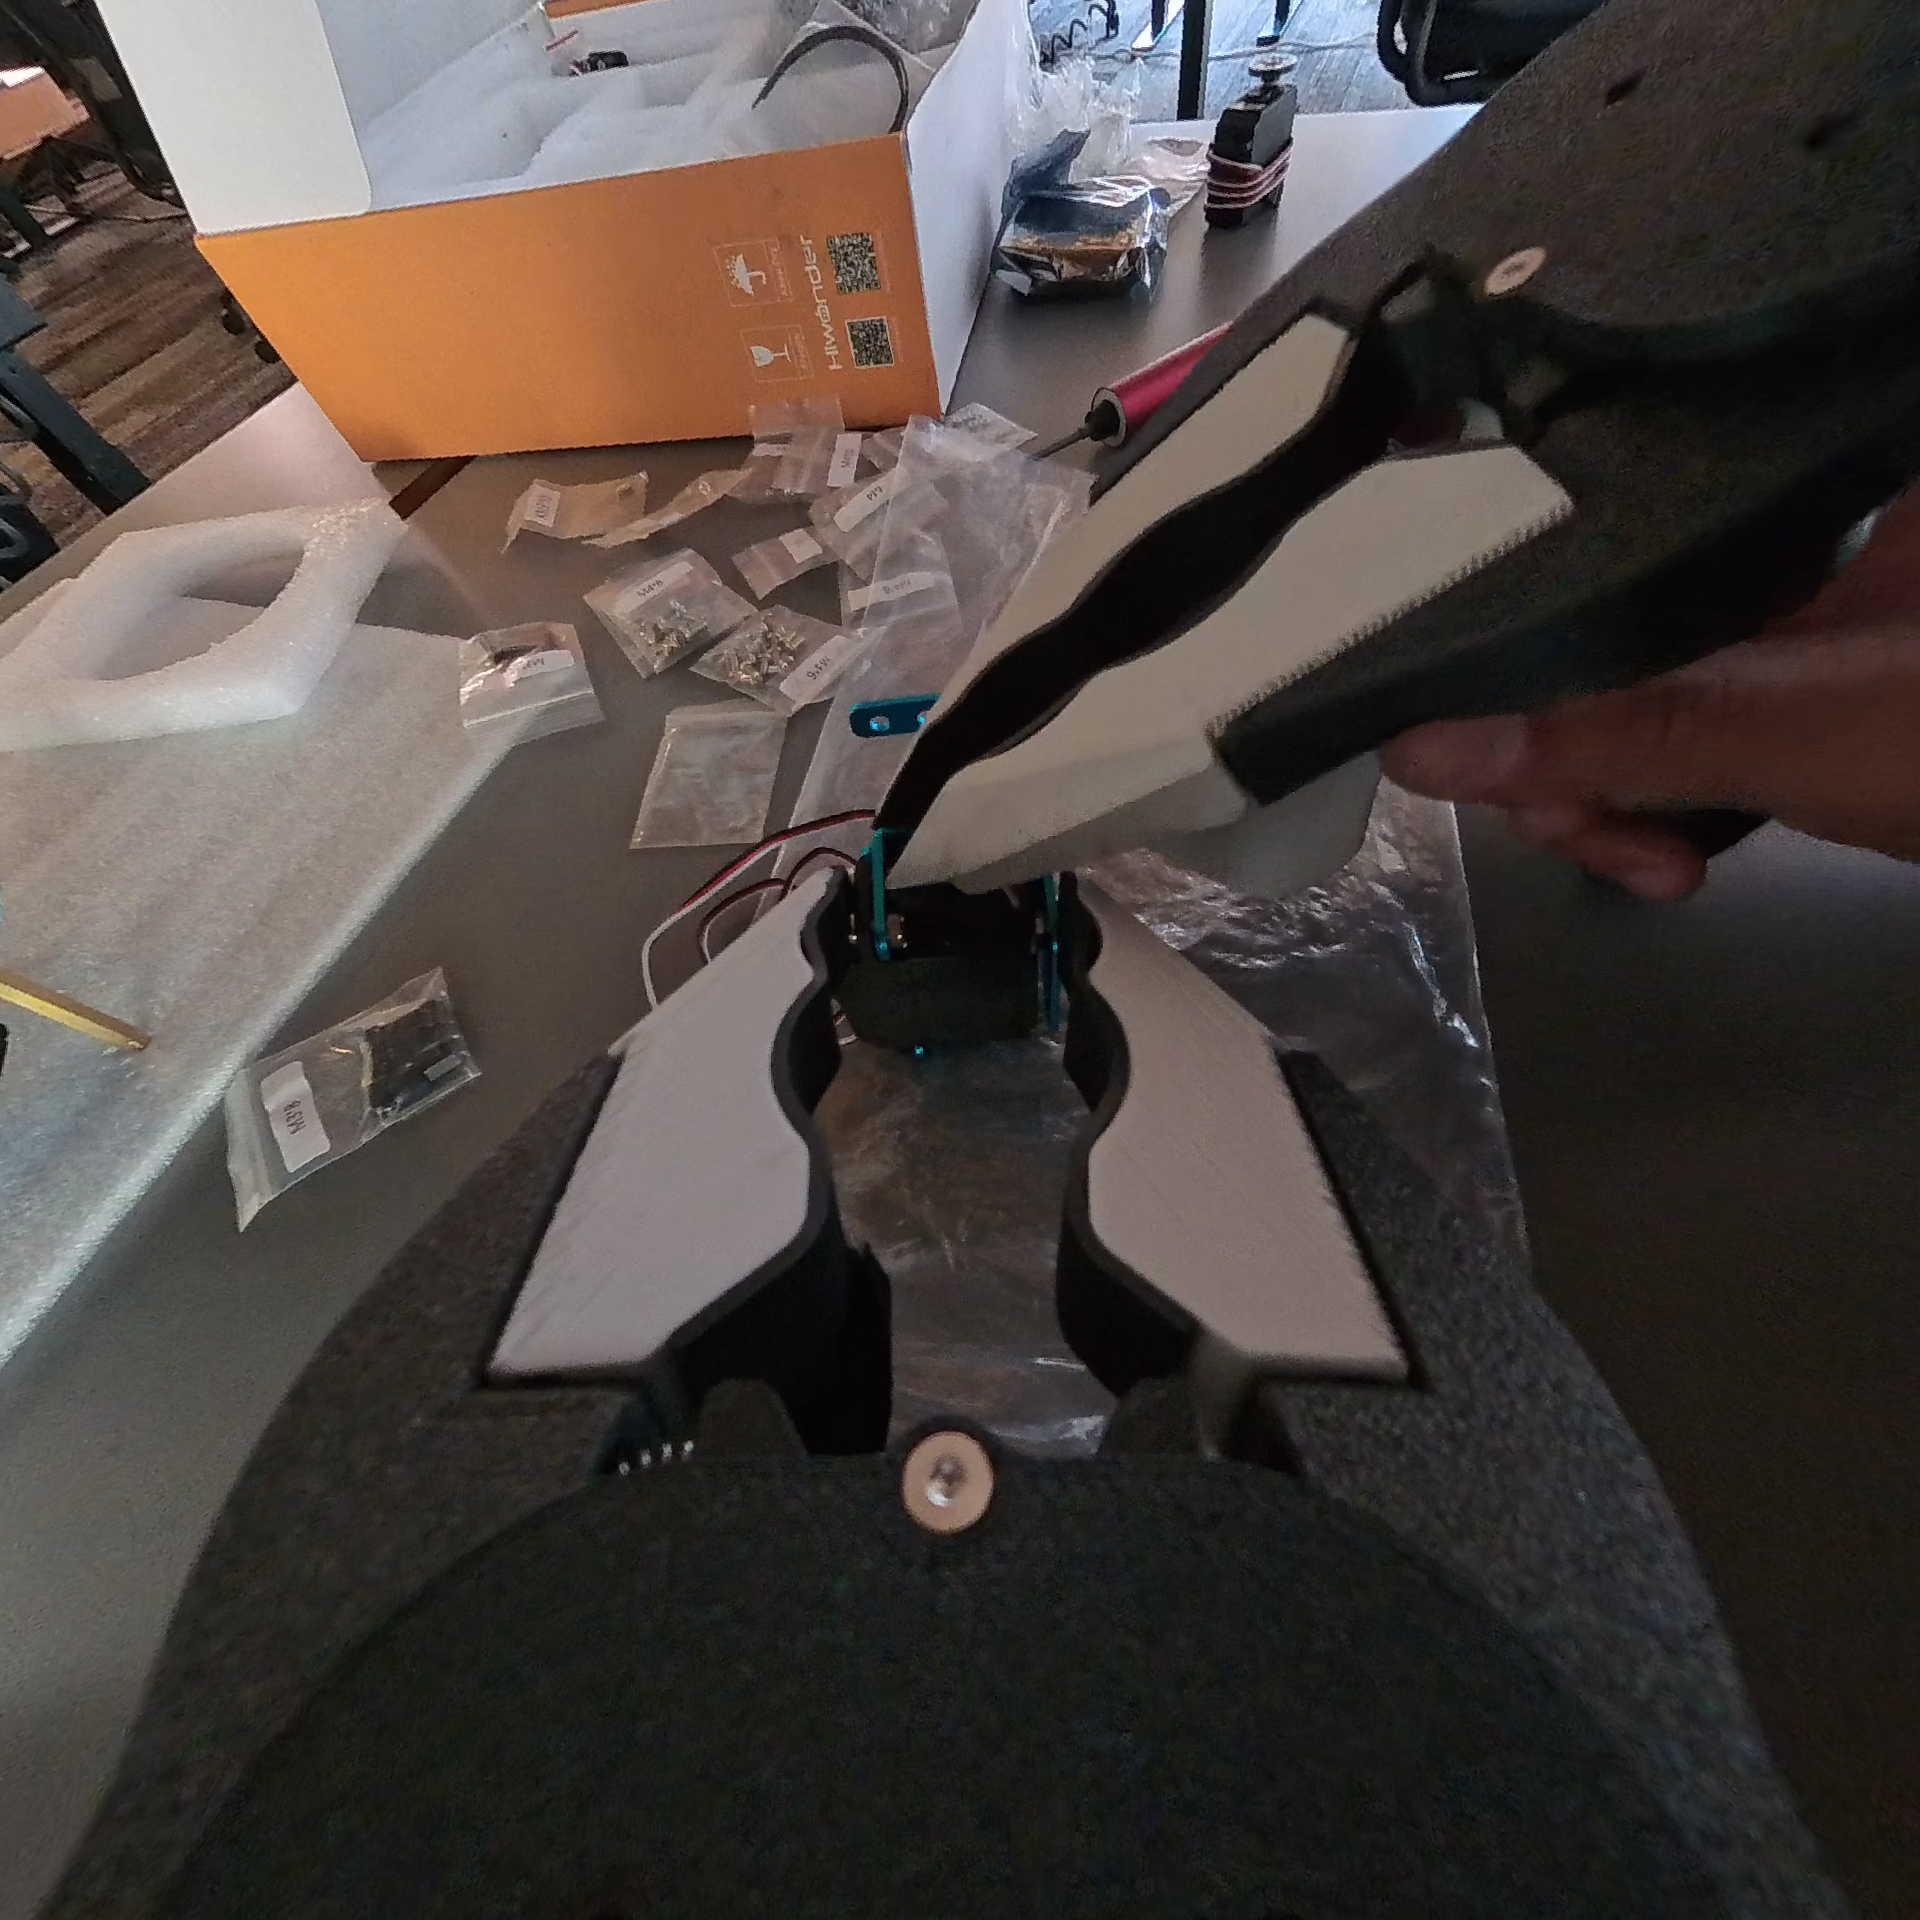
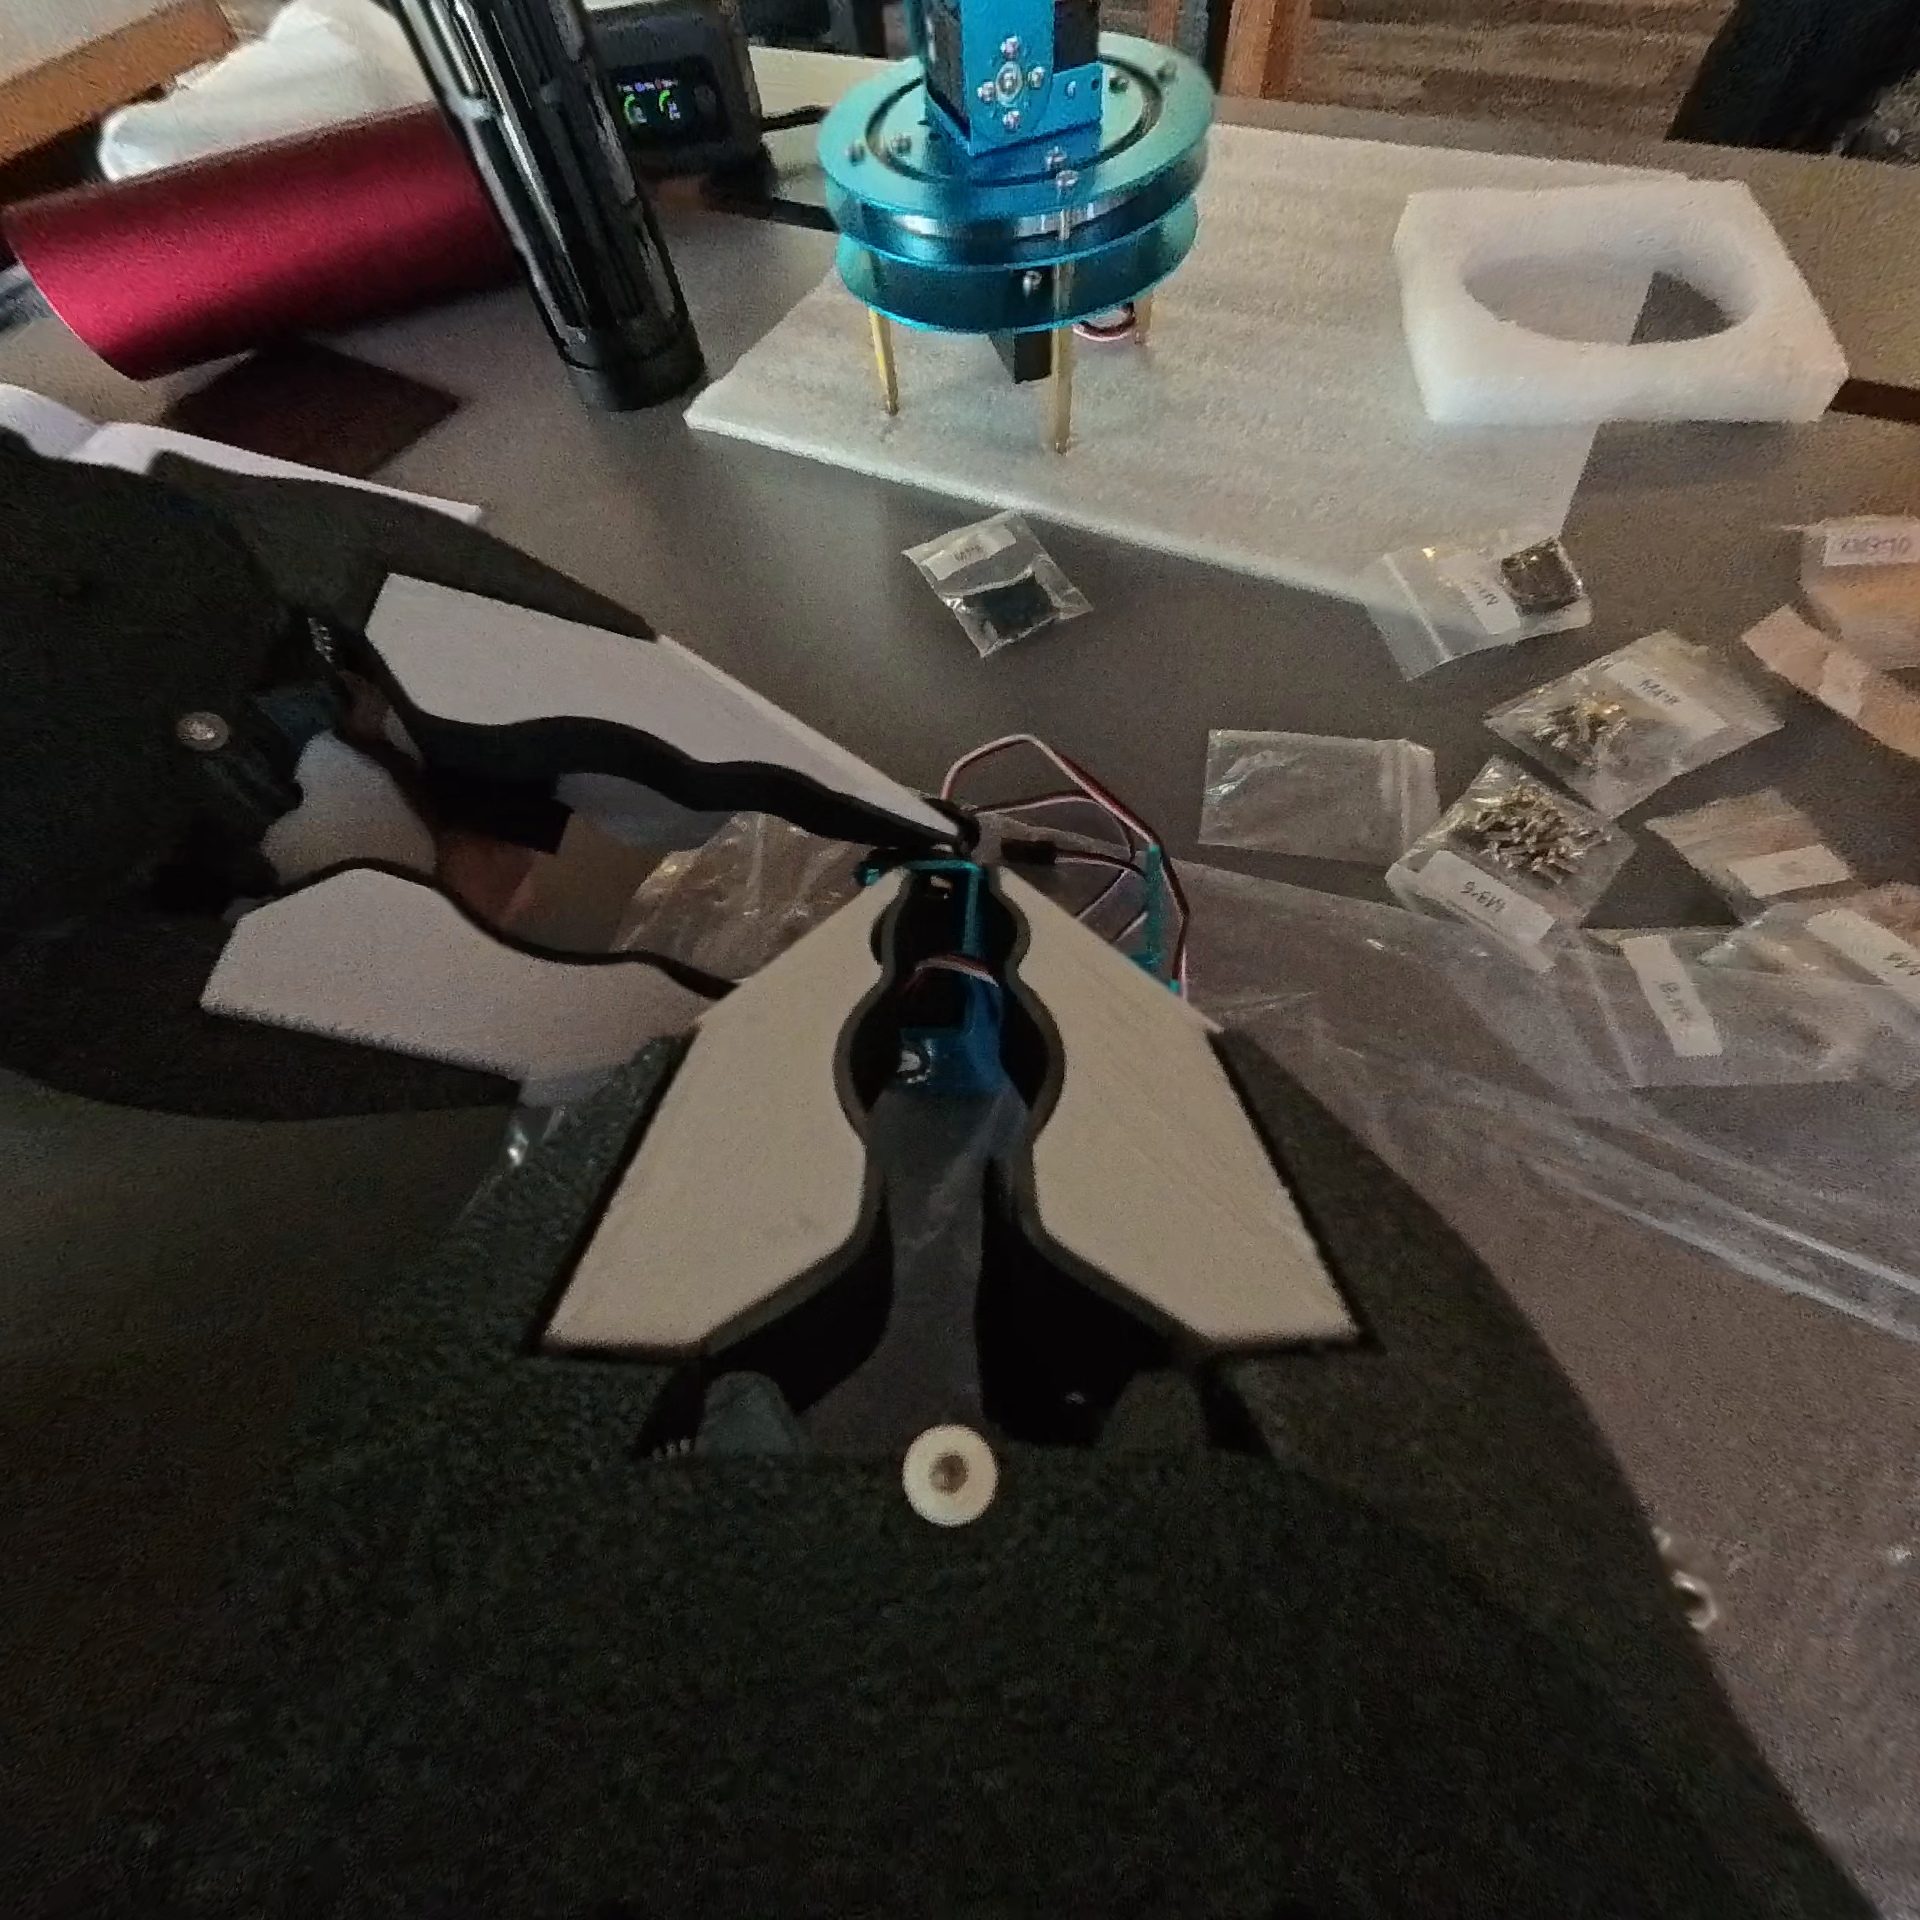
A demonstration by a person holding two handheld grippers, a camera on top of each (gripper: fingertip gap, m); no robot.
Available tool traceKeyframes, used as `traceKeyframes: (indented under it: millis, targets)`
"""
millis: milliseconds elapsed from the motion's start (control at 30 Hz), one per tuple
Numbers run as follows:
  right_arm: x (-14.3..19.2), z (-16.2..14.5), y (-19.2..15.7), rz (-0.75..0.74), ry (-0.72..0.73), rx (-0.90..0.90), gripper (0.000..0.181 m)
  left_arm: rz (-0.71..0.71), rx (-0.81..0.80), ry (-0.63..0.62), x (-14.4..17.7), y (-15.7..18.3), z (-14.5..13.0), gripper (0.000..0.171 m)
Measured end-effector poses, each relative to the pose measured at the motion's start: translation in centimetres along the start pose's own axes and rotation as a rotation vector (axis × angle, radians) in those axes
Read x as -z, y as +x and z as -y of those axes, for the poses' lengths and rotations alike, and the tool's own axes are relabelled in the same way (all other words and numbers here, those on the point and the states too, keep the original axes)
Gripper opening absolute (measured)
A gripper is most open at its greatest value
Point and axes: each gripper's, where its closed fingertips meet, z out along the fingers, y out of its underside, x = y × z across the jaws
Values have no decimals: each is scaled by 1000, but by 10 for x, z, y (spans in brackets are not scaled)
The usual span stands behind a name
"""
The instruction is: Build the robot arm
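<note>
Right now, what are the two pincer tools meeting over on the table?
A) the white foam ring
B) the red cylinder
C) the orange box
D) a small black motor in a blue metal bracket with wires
D: the left gripper and right gripper both close in on the blue-bracketed motor.

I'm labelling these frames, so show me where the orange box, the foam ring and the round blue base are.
orange box [image 1: 582,312]: left wrist view, on its orange front wall.
foam ring [image 2: 1455,312]: right wrist view, on its left rim.
round blue base [image 2: 904,197]: right wrist view, on its upper disc's edge.
</note>
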Motion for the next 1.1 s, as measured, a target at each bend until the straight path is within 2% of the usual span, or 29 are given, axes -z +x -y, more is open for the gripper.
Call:
traceKeyframes:
  millis: [67, 167, 267, 433, 500, 633, 833, 933, 967, 1000, 1033, 1100]
  targets:
    - [0, 0, 0, 0, 0, 2, 9, 6, -11, 0, 0, 1, 0, 40]
    - [1, 1, 1, 91, 11, -165, 7, 5, -10, 1, 0, 0, 0, 40]
    - [2, 3, 4, 144, 21, -260, 0, 5, -9, 0, 0, 0, 0, 40]
    - [5, 3, 4, 171, 25, -243, 2, 1, -9, 0, 0, 0, 0, 39]
    - [10, 6, 1, 196, 46, -242, 15, -2, 4, 1, 0, -1, 0, 40]
    - [10, 2, -2, 119, 37, -104, 30, -1, 4, 1, 0, -1, 0, 39]
    - [2, 0, 6, -3, 22, -19, 16, 2, -4, 1, 0, -1, 0, 39]
    - [3, 3, 7, 3, 50, -68, 14, -3, 1, 2, 0, -1, 0, 39]
    - [6, 7, 9, -5, 86, -99, 1, -6, -3, 2, 0, 0, 0, 40]
    - [11, 12, 18, -61, 123, -109, 0, -5, -11, 2, 0, 1, 0, 39]
    - [15, 17, 17, -51, 142, -84, 0, -2, -14, 1, 0, 1, 0, 39]
    - [14, 14, 3, 16, 123, -59, 16, -5, -3, 1, 0, 0, 0, 39]
